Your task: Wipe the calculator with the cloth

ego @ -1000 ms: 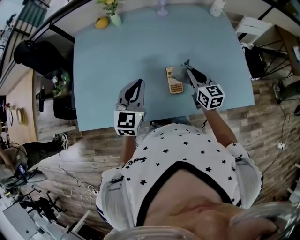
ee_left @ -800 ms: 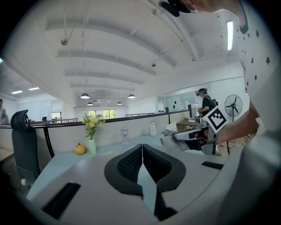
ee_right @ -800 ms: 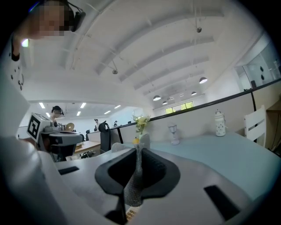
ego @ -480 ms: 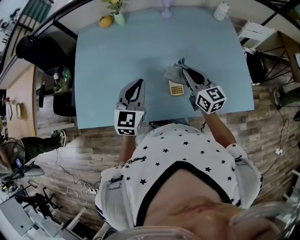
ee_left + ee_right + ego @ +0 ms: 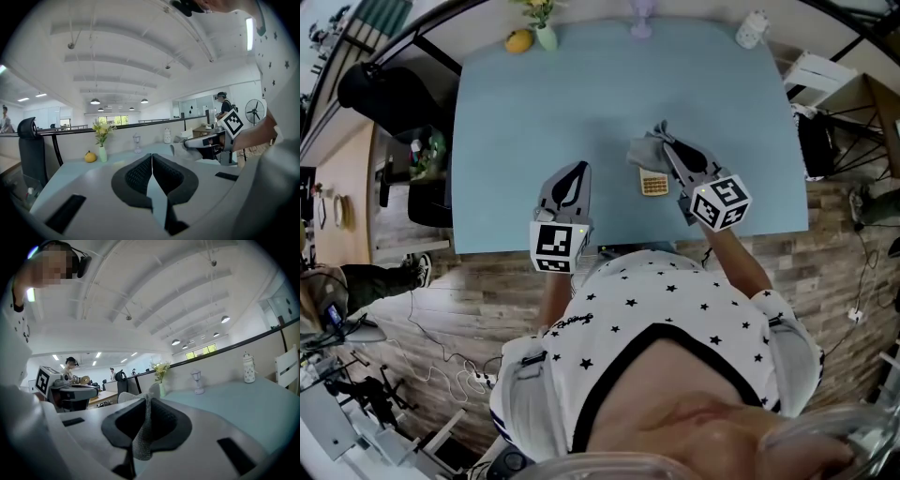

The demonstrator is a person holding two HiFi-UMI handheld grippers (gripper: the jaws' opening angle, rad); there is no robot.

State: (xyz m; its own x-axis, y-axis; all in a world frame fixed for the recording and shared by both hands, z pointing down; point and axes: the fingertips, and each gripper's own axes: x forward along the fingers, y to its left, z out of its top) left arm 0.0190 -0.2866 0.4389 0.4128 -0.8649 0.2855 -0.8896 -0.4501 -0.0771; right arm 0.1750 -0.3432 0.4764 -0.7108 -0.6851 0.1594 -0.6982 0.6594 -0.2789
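Two hand-held two-jaw grippers over one pale blue tabletop (image 5: 534, 112); the items are listed below.

1. Right gripper (image 5: 670, 142): its jaws are closed, pinching a strip of grey knitted cloth (image 5: 139, 446). In the right gripper view the fabric runs up the seam between the two black pads and hangs out below them. From the head view, the rest of the cloth (image 5: 643, 150) bunches at the jaw tips and to their left, lying on the table.

2. Tan pocket calculator with pale keys (image 5: 653, 184): it lies flat near the table's front edge, just left of the right gripper's body. Its far end lies under the bunched cloth, and only the near, keyed end shows. It sits below and beside the right jaws, not between them.

3. Left gripper (image 5: 578, 167): its jaws are pressed together with nothing between them, as the left gripper view (image 5: 151, 159) shows. It is well left of the calculator and apart from the cloth.

4. Far table edge, left to right: a round yellow fruit (image 5: 518, 40), a small pale vase of flowers (image 5: 546, 36), a clear stemmed glass piece (image 5: 642, 21) and a white lidded jar (image 5: 752, 28). All are well apart from both grippers.
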